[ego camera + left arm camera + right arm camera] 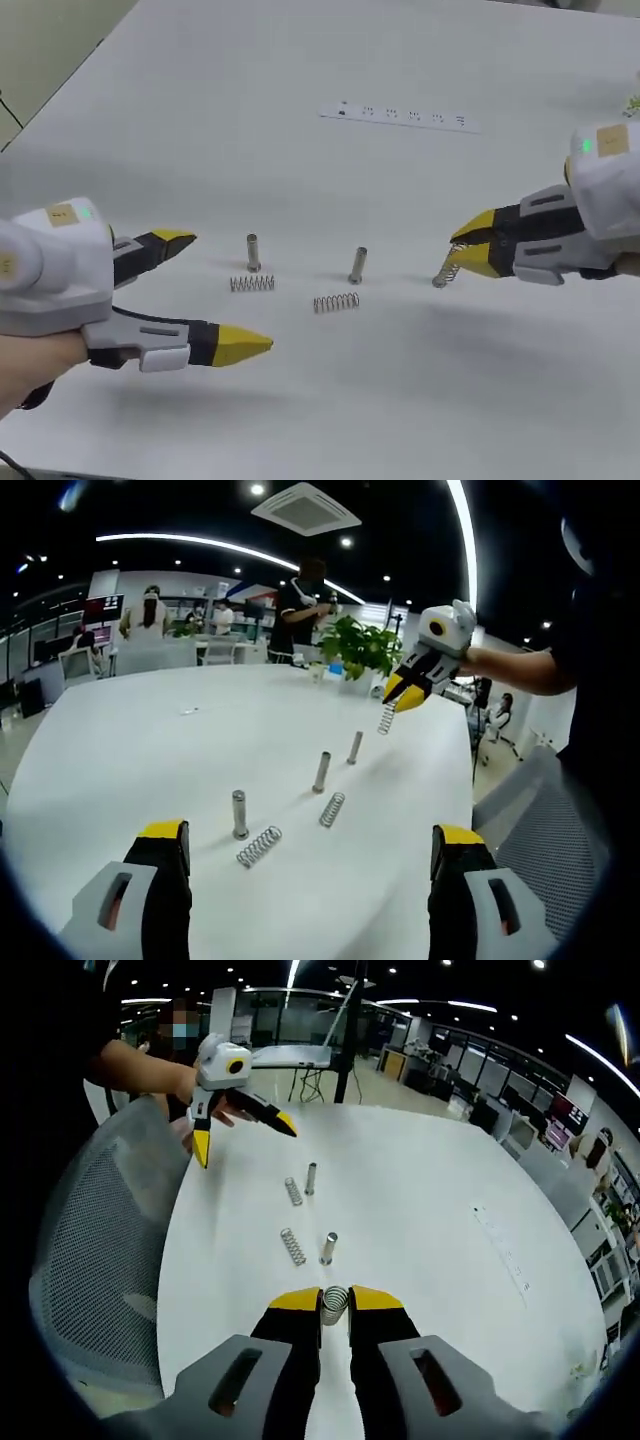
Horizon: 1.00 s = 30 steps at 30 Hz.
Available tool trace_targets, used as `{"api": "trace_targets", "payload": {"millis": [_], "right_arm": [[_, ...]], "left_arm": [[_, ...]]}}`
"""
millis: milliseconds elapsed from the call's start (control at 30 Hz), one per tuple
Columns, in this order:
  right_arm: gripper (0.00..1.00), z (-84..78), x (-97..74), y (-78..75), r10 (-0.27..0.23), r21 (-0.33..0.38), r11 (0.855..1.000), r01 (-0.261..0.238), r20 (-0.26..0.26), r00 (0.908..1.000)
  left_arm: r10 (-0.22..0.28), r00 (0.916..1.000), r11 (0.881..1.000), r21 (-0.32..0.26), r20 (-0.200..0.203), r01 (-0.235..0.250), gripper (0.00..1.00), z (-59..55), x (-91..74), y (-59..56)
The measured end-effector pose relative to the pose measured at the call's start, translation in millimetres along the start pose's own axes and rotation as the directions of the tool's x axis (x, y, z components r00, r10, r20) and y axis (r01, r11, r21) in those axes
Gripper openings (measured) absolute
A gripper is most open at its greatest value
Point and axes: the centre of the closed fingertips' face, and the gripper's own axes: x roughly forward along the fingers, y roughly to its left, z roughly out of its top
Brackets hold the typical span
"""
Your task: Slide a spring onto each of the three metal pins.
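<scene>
Three short metal pins stand in a row on the white table: the left pin, the middle pin, and a third pin on the right. One loose spring lies by the left pin and another lies by the middle pin. My right gripper is shut on a third spring, held slanted just above the table right by the third pin. That spring faces end-on between the jaws in the right gripper view. My left gripper hovers wide open left of the pins, holding nothing.
A white power strip lies farther back on the table. A potted plant stands at the far edge. A grey mesh chair sits at the near side. People stand in the office behind.
</scene>
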Motion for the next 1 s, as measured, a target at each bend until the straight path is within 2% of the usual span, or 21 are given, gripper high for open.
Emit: {"api": "trace_targets", "payload": {"millis": [200,400,600,667,1000], "right_arm": [[0.07,-2.0,-5.5,-22.8,-0.05,0.035,0.998,0.049,0.01,0.9987],[0.07,-6.7,-3.9,-32.7,-0.063,0.06,0.996,0.062,0.006,0.998],[0.07,-9.0,-0.7,-35.9,-0.066,0.083,0.994,0.065,0.007,0.9978],[0.07,-9.8,0.4,-37.1,-0.069,0.086,0.994,0.068,0.005,0.9976],[0.07,-15.9,8.0,-37.2,-0.061,0.111,0.992,0.062,-0.006,0.9981]], "left_arm": [[0.001,0.9999,1.0,-0.015,0.014,-0.001,0.98,1.8,-1.0,0.6],[0.006,0.9999,1.0,-0.014,0.011,-0.006,0.98,1.1,-2.6,2.2],[0.01,0.9999,1.0,-0.021,0.011,-0.01,0.98,0.0,-4.5,3.1],[0.007,0.9997,0.999,-0.032,0.022,-0.007,0.98,1.2,-5.1,2.3],[0.011,0.9997,1.0,-0.021,0.021,-0.01,0.98,2.2,-6.1,3.4]]}}
